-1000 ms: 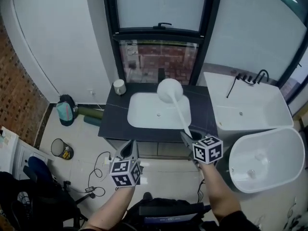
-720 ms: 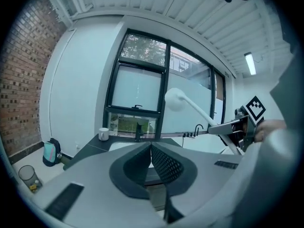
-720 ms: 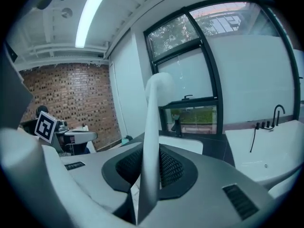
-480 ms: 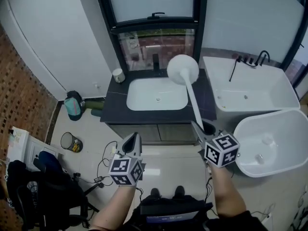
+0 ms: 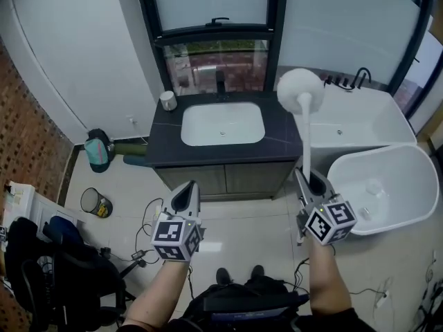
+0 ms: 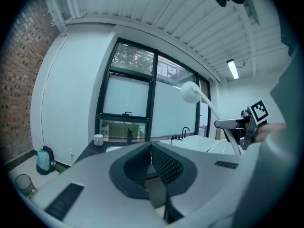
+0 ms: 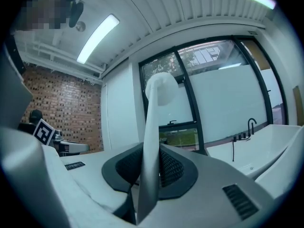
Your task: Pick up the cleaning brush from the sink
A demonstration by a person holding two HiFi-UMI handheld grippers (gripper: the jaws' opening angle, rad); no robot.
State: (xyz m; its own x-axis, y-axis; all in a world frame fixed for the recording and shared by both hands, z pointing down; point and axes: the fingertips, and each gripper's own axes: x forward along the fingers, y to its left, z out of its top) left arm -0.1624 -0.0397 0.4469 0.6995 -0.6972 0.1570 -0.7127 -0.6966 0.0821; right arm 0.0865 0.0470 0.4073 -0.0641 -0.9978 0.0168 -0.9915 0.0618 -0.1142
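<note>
The white cleaning brush (image 5: 300,87) is up in the air, its round head over the right end of the counter and its long handle running down into my right gripper (image 5: 309,183), which is shut on it. In the right gripper view the handle (image 7: 151,141) stands clamped between the dark pads (image 7: 173,167). The white sink (image 5: 223,123) sits empty in the dark counter (image 5: 280,146). My left gripper (image 5: 185,195) hovers over the floor in front of the cabinet, shut, nothing in it (image 6: 151,155). The left gripper view shows the brush (image 6: 190,92) and the right gripper (image 6: 229,124) at its right.
A white bathtub (image 5: 360,126) with a black tap stands right of the counter, and a white oval tub (image 5: 384,185) lies nearer. A cup (image 5: 167,100) and black faucet (image 5: 220,81) are on the counter. On the floor at left: a bin (image 5: 93,203), a teal bag (image 5: 97,151), cables, a black chair (image 5: 66,275).
The brush has swung from over the sink to the right, toward the bathtub. Both grippers have drawn back from the counter, which now lies farther off in the head view.
</note>
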